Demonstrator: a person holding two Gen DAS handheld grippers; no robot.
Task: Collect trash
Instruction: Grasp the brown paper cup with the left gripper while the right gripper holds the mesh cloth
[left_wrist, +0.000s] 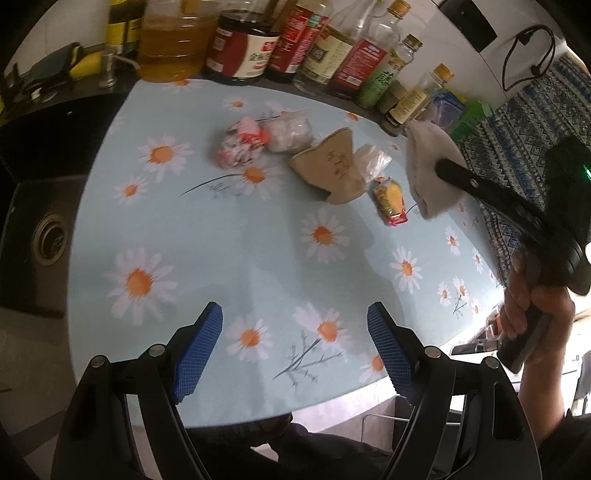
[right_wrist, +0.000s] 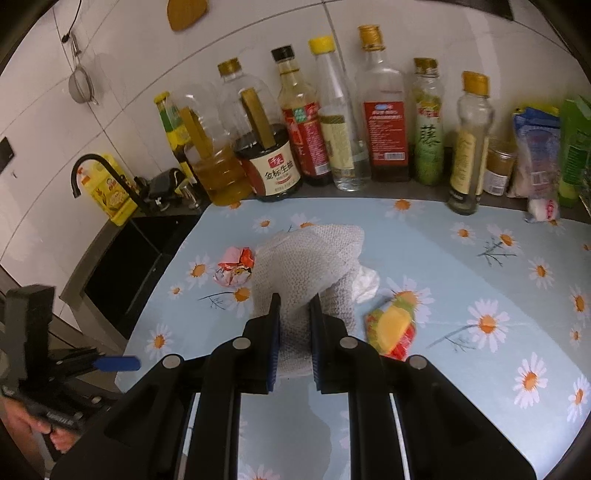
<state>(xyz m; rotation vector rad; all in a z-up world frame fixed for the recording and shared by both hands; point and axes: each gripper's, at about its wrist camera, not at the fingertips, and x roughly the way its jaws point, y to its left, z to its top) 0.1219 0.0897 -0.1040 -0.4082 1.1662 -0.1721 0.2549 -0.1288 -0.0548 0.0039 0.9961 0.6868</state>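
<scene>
One item is in hand: the right gripper (right_wrist: 294, 310) has its jaws clamped on a grey cloth (right_wrist: 306, 266), held clear of the daisy tablecloth (left_wrist: 258, 258). The left gripper (left_wrist: 295, 325) hangs with jaws wide apart and nothing between them. Uncollected, well ahead of the left jaws: a red-and-white wrapper (left_wrist: 240, 144), a clear plastic wad (left_wrist: 290, 134), a brown paper scrap (left_wrist: 332, 170) and a yellow snack packet (left_wrist: 390, 199), this last just right of the right jaws. No bin is visible. Judgement: the task is barely begun.
</scene>
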